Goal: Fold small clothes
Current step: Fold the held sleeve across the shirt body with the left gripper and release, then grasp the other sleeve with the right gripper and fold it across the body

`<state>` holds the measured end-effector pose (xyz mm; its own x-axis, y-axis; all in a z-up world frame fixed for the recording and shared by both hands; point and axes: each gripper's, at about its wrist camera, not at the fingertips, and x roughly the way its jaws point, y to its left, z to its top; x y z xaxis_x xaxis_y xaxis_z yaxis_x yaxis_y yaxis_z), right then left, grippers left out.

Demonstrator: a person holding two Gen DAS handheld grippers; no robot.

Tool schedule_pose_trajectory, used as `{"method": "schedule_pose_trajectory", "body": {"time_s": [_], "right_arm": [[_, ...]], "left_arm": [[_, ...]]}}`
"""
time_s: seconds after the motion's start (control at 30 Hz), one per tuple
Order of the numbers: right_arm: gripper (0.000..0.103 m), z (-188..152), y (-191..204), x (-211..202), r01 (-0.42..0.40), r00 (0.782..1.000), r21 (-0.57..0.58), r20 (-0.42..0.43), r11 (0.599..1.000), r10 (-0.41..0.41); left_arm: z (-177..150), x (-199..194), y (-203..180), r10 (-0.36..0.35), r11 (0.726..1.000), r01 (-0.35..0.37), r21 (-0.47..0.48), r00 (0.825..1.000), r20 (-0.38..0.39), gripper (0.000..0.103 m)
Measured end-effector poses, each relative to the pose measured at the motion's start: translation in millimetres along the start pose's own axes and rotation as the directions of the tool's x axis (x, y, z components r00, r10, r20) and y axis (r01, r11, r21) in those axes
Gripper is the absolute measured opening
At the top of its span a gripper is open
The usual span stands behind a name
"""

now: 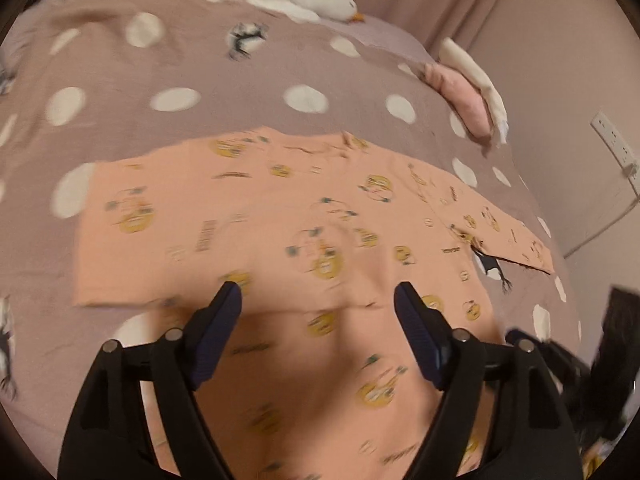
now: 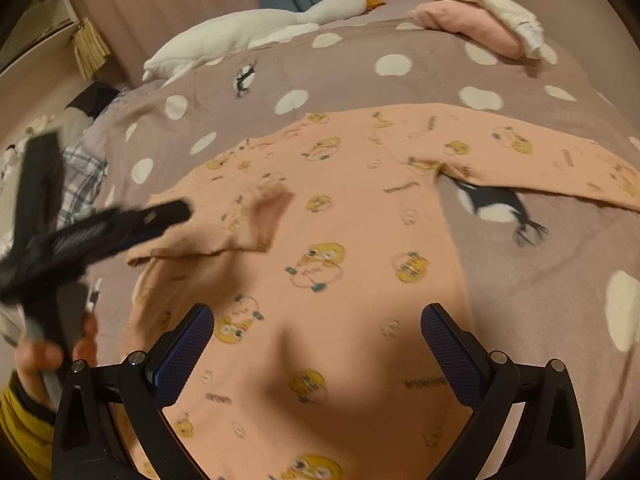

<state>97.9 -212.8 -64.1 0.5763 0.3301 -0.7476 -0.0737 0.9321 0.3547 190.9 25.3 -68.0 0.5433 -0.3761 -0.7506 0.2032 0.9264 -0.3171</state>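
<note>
The left hand-held gripper [image 1: 318, 294] is held wide apart and empty above the peach shirt [image 1: 304, 216], which is spread on the bed [image 1: 224, 76]. The right hand-held gripper [image 2: 317, 320] is likewise spread wide, nothing gripped, over the shirt's lower part; one sleeve [image 2: 240, 220] is folded inward ahead-left.

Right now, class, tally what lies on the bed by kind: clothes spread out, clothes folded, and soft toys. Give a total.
Spread clothes: 1, the peach top.
Folded clothes: 2, the pink one and the white one lying on it.
Soft toys: 1, the goose.
Total: 4
</note>
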Motion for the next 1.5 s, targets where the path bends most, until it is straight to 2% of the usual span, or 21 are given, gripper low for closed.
{"method": "schedule_pose_trajectory", "body": {"time_s": [0.07, 0.23, 0.33, 0.43, 0.53, 0.6, 0.63, 0.67, 0.77, 0.83, 0.93, 1.03, 1.13, 1.27, 1.37, 1.43, 1.5], "right_arm": [[0.102, 9, 3, 11, -0.055, 0.998, 0.004, -0.015, 0.998, 0.055], [0.102, 37, 0, 53, -0.169, 0.982, 0.121, -0.060, 0.978, 0.177], [0.100, 48, 1, 78, -0.187, 0.975, 0.180, -0.087, 0.966, 0.205], [0.084, 56, 9, 102, -0.156, 0.974, 0.206, -0.133, 0.966, 0.186], [0.065, 60, 20, 109, -0.132, 0.978, 0.167, -0.139, 0.977, 0.156], [0.030, 64, 27, 111, -0.095, 0.982, 0.141, -0.148, 0.985, 0.116], [0.022, 66, 33, 109, -0.093, 0.984, 0.114, -0.143, 0.989, 0.109], [0.007, 67, 38, 106, -0.102, 0.984, 0.082, -0.138, 0.991, 0.113], [0.005, 75, 49, 89, -0.112, 0.990, -0.016, -0.093, 0.994, 0.110], [0.005, 85, 50, 71, -0.124, 0.991, -0.034, -0.044, 0.992, 0.122], [0.005, 101, 41, 44, -0.140, 0.990, -0.021, 0.034, 0.990, 0.140], [0.005, 112, 17, 18, -0.114, 0.988, 0.007, 0.108, 0.993, 0.113], [0.005, 116, -4, 22, -0.039, 0.994, 0.038, 0.101, 0.999, 0.035], [0.005, 112, -36, 56, 0.011, 1.000, 0.083, -0.013, 0.997, -0.010], [0.006, 111, -50, 67, 0.128, 0.992, 0.097, -0.022, 0.987, -0.127], [0.014, 111, -54, 61, 0.116, 0.993, 0.113, 0.004, 0.987, -0.117], [0.029, 109, -54, 53, 0.053, 0.997, 0.113, 0.042, 0.992, -0.058]], "left_arm": [[-10, -16, 17, 0.032, 0.999, -0.032, -0.025, 0.999, 0.027, 0.082], [-28, -42, 55, 0.093, 0.990, -0.087, -0.110, 0.994, 0.054, 0.082], [-36, -51, 75, 0.104, 0.982, -0.093, -0.163, 0.993, 0.060, 0.083], [-43, -59, 91, 0.110, 0.973, -0.094, -0.212, 0.992, 0.065, 0.083], [-47, -62, 99, 0.112, 0.967, -0.094, -0.235, 0.991, 0.068, 0.083], [-50, -64, 103, 0.112, 0.965, -0.092, -0.247, 0.991, 0.068, 0.083], [-51, -64, 105, 0.111, 0.963, -0.090, -0.252, 0.992, 0.068, 0.083], [-52, -65, 108, 0.109, 0.962, -0.088, -0.258, 0.992, 0.068, 0.083], [-53, -64, 110, 0.107, 0.958, -0.085, -0.273, 0.992, 0.066, 0.083], [-54, -64, 112, 0.103, 0.958, -0.081, -0.277, 0.993, 0.065, 0.083], [-54, -64, 111, 0.107, 0.959, -0.086, -0.269, 0.992, 0.065, 0.083], [-53, -63, 110, 0.107, 0.961, -0.088, -0.261, 0.992, 0.062, 0.083], [-50, -59, 106, 0.099, 0.964, -0.082, -0.252, 0.993, 0.056, 0.083], [-36, -47, 94, 0.094, 0.975, -0.082, -0.209, 0.994, 0.050, 0.083], [-20, -34, 83, 0.081, 0.983, -0.072, -0.166, 0.996, 0.043, 0.083], [-8, -24, 76, 0.073, 0.989, -0.066, -0.134, 0.996, 0.046, 0.082], [2, -15, 70, 0.071, 0.992, -0.065, -0.109, 0.996, 0.051, 0.081]]}}
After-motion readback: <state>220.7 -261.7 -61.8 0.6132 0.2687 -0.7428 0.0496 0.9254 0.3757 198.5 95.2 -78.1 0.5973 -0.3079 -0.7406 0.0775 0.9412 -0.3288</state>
